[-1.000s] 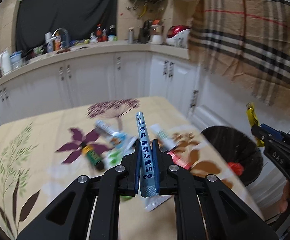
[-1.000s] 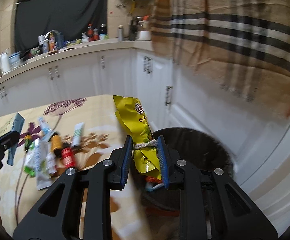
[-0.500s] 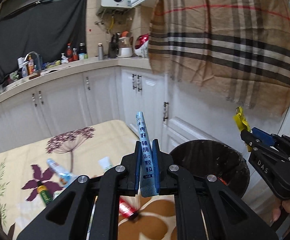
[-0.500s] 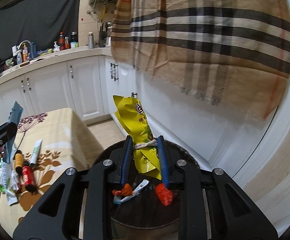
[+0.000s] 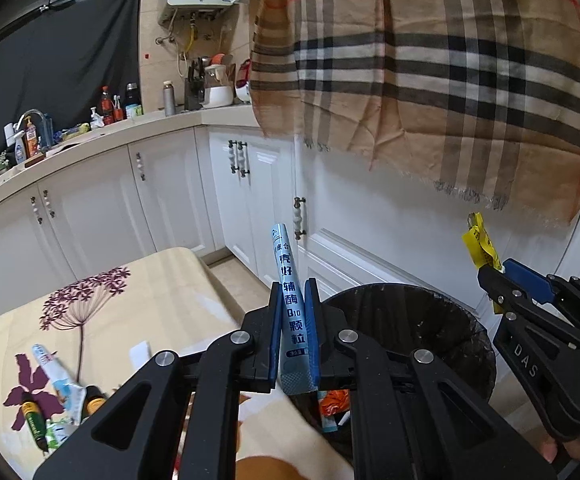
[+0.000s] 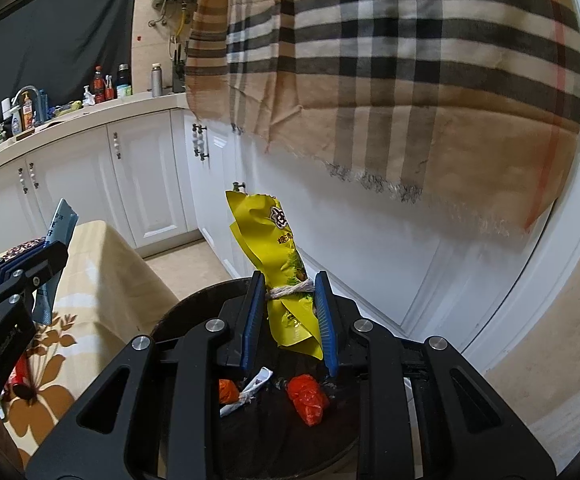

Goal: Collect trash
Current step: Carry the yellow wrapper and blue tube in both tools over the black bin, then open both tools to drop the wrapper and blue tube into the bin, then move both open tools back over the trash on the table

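Note:
My left gripper [image 5: 293,312] is shut on a blue-grey sachet [image 5: 290,304] with Chinese print, held upright at the near left rim of the black trash bin [image 5: 409,308]. My right gripper [image 6: 288,300] is shut on a crumpled yellow snack wrapper [image 6: 278,256] tied with string, held directly over the bin [image 6: 194,308]. Red and white scraps [image 6: 305,396] lie inside the bin. The right gripper also shows in the left wrist view [image 5: 493,276], and the left gripper in the right wrist view [image 6: 50,252].
A table with a floral cloth [image 5: 150,292] stands left of the bin, with several tubes and small bottles [image 5: 62,392] on it. White cabinets [image 5: 250,200] and a hanging plaid cloth [image 5: 429,80] are behind the bin. A cluttered counter [image 5: 90,128] runs along the back.
Both grippers have swung right from the table toward the bin, each still holding its item. The right gripper now hangs over the bin's opening; the left has reached its rim.

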